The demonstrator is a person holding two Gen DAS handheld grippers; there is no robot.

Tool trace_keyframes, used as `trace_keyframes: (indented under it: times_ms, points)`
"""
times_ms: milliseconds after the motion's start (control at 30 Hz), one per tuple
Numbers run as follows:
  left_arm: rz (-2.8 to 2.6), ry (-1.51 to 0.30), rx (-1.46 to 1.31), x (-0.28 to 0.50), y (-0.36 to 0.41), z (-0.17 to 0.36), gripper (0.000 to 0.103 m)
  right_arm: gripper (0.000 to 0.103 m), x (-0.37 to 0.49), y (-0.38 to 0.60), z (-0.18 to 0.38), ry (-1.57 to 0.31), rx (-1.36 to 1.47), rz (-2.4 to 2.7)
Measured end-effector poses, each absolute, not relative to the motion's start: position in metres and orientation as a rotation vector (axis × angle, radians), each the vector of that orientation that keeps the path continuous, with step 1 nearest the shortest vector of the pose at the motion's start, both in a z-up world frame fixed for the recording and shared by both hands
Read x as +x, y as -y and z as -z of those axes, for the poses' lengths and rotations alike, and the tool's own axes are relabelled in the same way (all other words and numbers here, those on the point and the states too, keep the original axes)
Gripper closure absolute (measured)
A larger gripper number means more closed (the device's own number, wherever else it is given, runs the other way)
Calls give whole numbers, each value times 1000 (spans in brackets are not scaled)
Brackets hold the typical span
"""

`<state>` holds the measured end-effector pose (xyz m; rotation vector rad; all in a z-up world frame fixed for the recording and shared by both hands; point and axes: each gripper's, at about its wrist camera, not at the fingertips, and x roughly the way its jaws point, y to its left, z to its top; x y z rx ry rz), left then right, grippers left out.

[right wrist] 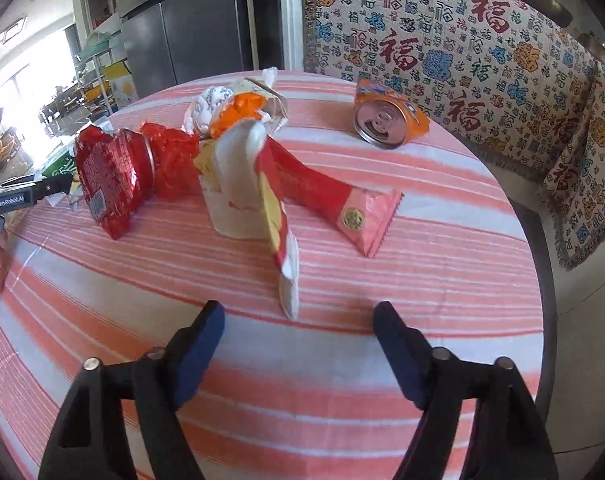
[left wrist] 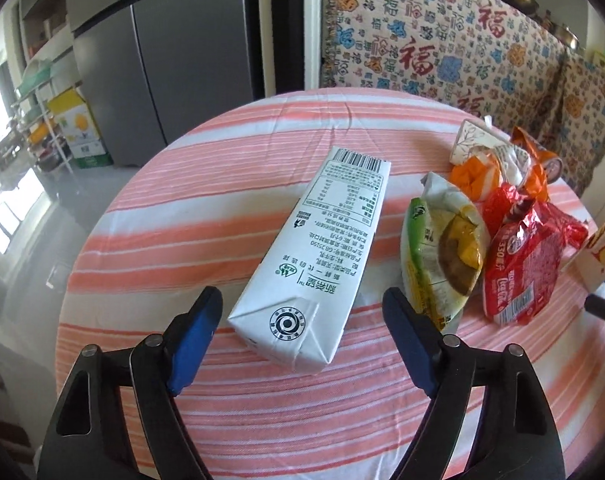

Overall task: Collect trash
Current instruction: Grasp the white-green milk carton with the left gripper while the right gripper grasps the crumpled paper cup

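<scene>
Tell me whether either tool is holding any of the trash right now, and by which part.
Nothing is held. The left tool stands open around the milk carton's near end without touching it; the right tool is open just short of the torn paper wrapper.

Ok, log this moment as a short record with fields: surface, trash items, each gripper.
surface: round table under a pink striped cloth
left gripper: open, white milk carton lying between its fingers, pads not touching
right gripper: open, nothing between the fingers
beside carton: green snack bag, crushed red can
far side: dented orange can
centre: paper cup, red wrapper
</scene>
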<state>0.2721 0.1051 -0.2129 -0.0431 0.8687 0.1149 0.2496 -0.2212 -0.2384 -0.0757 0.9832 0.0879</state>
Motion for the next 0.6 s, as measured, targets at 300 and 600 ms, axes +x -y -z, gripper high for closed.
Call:
trace_keyframes:
  times_ms: [300,600]
  points:
    - [-115,-809,-40,265,-111,200,50,88,262,211,232,-911,-32,-120]
    - [-133,-838,-121,233,-121,195,53,99,238,222,215,-899,83,-155]
